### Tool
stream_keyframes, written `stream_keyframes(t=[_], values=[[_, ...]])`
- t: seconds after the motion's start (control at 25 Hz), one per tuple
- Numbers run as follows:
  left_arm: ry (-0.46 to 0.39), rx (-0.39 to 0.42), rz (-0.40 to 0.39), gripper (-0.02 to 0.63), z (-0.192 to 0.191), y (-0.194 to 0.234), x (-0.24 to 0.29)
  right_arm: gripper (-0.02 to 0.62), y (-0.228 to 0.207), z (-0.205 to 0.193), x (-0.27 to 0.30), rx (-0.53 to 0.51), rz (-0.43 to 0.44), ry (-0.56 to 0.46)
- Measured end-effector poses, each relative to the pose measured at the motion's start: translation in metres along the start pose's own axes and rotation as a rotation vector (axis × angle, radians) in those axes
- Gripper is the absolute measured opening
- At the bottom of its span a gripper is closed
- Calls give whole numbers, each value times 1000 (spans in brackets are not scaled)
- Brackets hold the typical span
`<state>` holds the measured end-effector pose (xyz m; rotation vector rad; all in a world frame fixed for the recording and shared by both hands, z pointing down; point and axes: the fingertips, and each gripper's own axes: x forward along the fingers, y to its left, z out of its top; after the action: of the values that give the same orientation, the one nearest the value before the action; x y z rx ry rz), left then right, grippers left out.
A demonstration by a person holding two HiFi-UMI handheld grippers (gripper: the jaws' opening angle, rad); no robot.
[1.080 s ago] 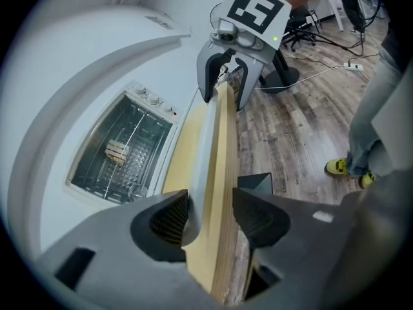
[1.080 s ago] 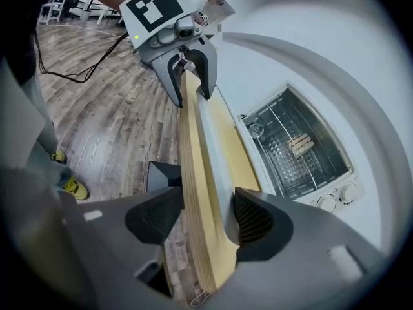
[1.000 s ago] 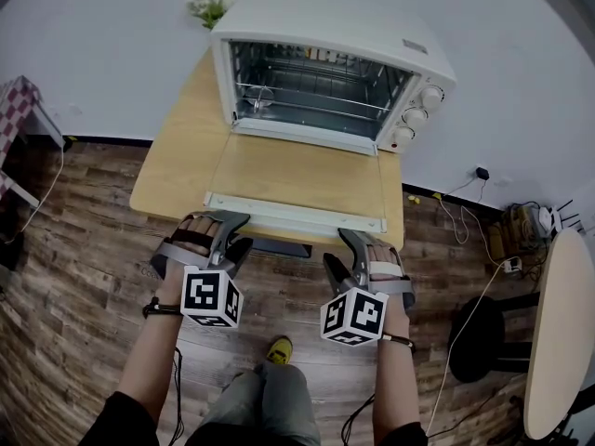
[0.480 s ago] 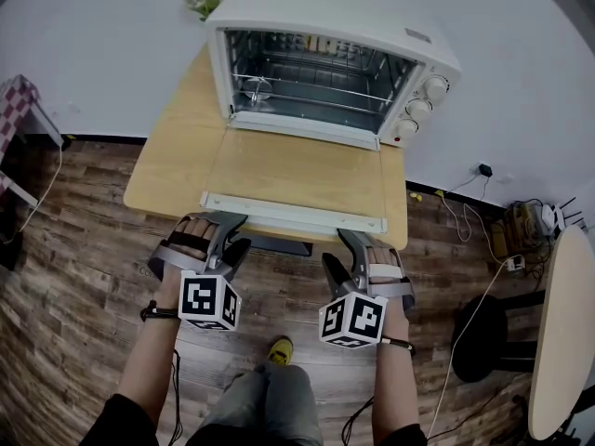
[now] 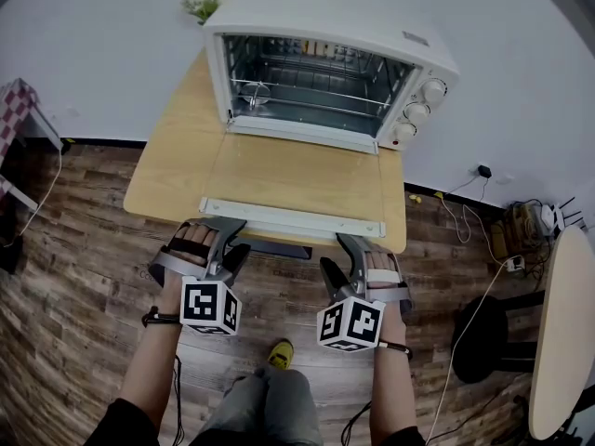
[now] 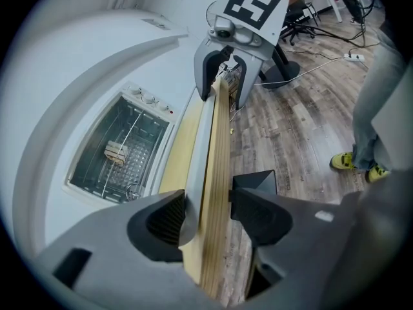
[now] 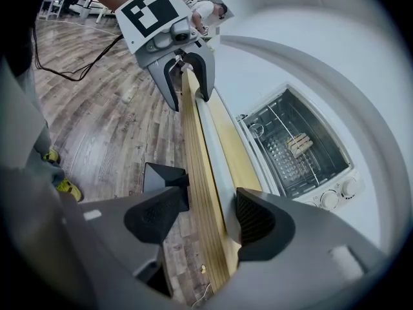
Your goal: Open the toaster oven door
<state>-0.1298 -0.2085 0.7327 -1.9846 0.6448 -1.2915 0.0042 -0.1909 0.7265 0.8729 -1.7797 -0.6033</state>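
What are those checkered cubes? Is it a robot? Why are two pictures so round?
No robot: a person wears a head camera and holds the left tongs and right tongs, one per hand. The cubes are part of them. The round pictures come from a small camera riding on each. On the table stands a toaster oven, its door folded down flat. Both tongs sit around the door's white handle and the table edge, open, gripping nothing; the left one's jaws have just been opening.
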Motion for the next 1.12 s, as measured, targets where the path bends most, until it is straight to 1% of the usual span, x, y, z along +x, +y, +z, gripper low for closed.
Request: stream_keyframes(t=[0.16, 0.4, 0.52, 0.72, 0.84, 0.92, 1.04, 1.12], values=[[2, -3, -5, 238, 0, 0, 0, 276, 1, 1, 0, 17, 1, -3], [-8, -53, -34, 239, 1, -1, -4, 276, 1, 2, -4, 52, 11, -6], [-6, -68, -47, 238, 1, -3, -9, 276, 2, 6, -10, 91, 17, -21], [-3, -105, -64, 216, 2, -1, -27, 273, -3, 7, -30, 159, 12, -23], [-9, -151, -63, 206, 8, 9, -42, 238, -13, 9, -47, 195, 6, -20], [-16, -186, -58, 198, 15, 18, -54, 238, -23, 14, -60, 224, -2, -24], [-26, -237, -54, 190, 25, 34, -72, 229, -42, 27, -78, 273, -14, -44], [-36, -271, -43, 181, 31, 47, -83, 201, -57, 38, -90, 307, -23, -66]])
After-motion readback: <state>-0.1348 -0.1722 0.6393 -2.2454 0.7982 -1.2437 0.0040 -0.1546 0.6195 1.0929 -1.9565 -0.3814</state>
